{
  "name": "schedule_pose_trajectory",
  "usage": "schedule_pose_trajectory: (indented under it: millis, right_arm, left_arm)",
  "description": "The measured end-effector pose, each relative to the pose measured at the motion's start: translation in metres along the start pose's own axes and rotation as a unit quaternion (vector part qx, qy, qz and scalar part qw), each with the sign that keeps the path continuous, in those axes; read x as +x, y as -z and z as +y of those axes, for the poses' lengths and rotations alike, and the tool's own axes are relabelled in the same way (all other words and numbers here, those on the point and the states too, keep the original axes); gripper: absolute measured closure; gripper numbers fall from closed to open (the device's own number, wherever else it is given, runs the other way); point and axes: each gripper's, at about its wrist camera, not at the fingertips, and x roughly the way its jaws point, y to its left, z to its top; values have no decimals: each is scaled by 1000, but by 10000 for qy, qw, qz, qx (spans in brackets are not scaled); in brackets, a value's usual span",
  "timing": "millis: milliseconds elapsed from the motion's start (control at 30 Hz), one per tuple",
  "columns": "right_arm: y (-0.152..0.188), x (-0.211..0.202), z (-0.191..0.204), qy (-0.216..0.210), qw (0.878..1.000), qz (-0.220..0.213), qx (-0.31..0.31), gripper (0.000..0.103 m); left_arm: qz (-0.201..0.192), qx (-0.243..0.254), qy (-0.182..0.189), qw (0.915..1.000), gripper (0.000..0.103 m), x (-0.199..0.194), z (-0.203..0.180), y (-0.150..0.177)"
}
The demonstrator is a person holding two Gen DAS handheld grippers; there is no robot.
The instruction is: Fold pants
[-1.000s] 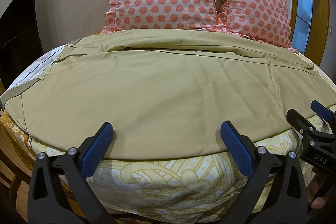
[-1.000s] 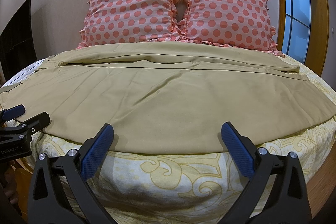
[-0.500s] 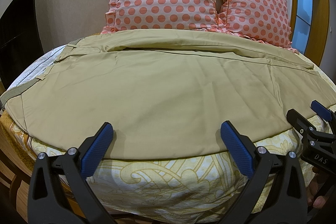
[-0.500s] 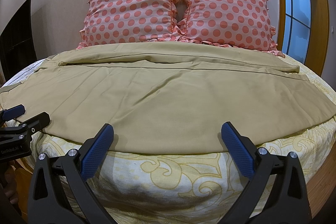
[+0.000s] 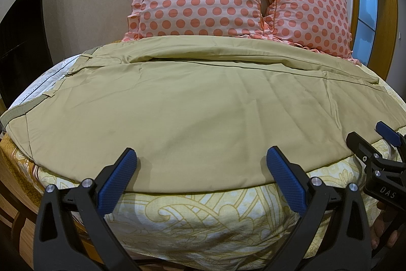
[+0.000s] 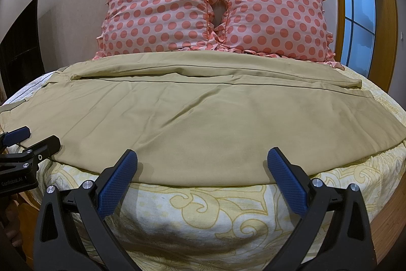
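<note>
Khaki pants (image 5: pixel 192 113) lie spread flat across the bed, waistband at the left, legs running right; they also show in the right wrist view (image 6: pixel 203 123). My left gripper (image 5: pixel 200 156) is open and empty, hovering just before the pants' near edge. My right gripper (image 6: pixel 201 159) is open and empty at the same near edge, further right. The right gripper also shows at the right of the left wrist view (image 5: pixel 373 139), and the left gripper at the left of the right wrist view (image 6: pixel 33 139).
A bed with a yellow patterned sheet (image 6: pixel 203 210) carries the pants. Two pink polka-dot pillows (image 6: pixel 162 6) (image 6: pixel 274 12) lean on the wall behind. A window (image 6: pixel 357 6) is at the right, dark furniture (image 5: pixel 22 37) at the left.
</note>
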Motion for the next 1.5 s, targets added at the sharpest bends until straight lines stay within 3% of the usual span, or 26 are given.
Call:
schedule_pose_trajectory:
  millis: [567, 700, 800, 900, 967, 1033, 1067, 1133, 1200, 1333, 1433, 1500]
  right_arm:
    - [-3, 2, -4, -174, 9998, 78, -101, 1]
    - [-36, 7, -39, -348, 9983, 361, 298, 1]
    - [-80, 17, -92, -29, 9954, 373, 884, 1]
    - [-131, 44, -162, 357, 9816, 548, 1792, 1]
    - [-161, 74, -208, 668, 9662, 685, 2395, 6]
    - [-180, 107, -237, 945, 9551, 886, 2665, 24]
    - [-190, 130, -254, 1130, 9475, 1032, 2807, 27]
    - [-203, 172, -281, 1402, 9313, 1293, 3102, 39]
    - [-208, 210, -306, 1644, 9110, 1499, 3474, 43]
    - [-208, 264, -337, 1887, 8743, 1704, 4135, 44]
    - [-214, 290, -338, 2349, 8745, 1851, 3818, 45]
    - [-215, 301, -332, 2855, 8812, 1949, 3225, 56]
  left_arm:
    - [69, 27, 54, 10000, 2, -2, 1, -5]
    - [252, -95, 127, 9996, 2, -1, 9, -15]
    - [148, -405, 89, 9990, 2, -2, 26, -34]
    - [-56, -651, -15, 9979, 2, -4, 35, -59]
    - [-185, -753, -55, 9970, 2, -2, 38, -78]
    - [-280, -793, -82, 9964, 2, 1, 37, -92]
    - [-314, -783, -101, 9964, 2, 4, 35, -100]
    - [-336, -736, -140, 9966, 2, 10, 32, -109]
    - [-332, -654, -181, 9971, 2, 19, 27, -118]
    - [-315, -458, -319, 9979, 2, 32, 21, -125]
    - [-254, -308, -409, 9984, 2, 43, 18, -127]
    - [-187, -233, -439, 9986, 2, 50, 16, -127]
